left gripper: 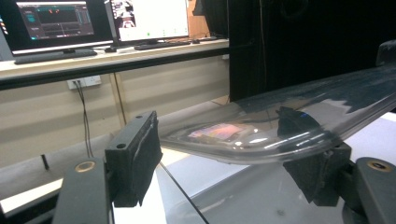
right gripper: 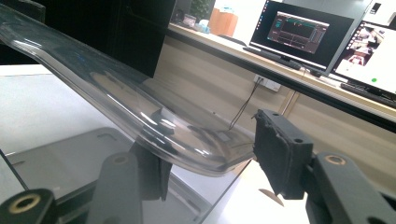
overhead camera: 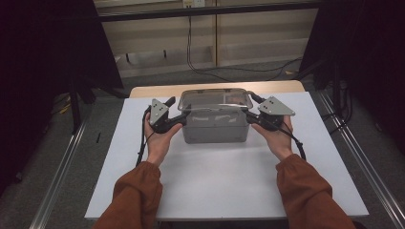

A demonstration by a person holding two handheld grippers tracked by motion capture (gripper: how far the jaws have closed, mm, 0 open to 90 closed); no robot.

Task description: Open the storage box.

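White table (overhead camera: 215, 181), wood strip along its 12 o'clock edge. Clear box (overhead camera: 216, 126) at centre, lid (overhead camera: 215, 100) on top. Left tool (overhead camera: 177, 119) at 9 o'clock, right tool (overhead camera: 252, 117) at 3 o'clock, each open astride a lid corner. Monitors (left gripper: 56, 21), cables, black curtains beyond.

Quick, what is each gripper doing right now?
Left gripper: open, its fingers either side of the clear lid edge, not clamped.
Right gripper: open, its fingers straddle the lid's other end above the clear box.
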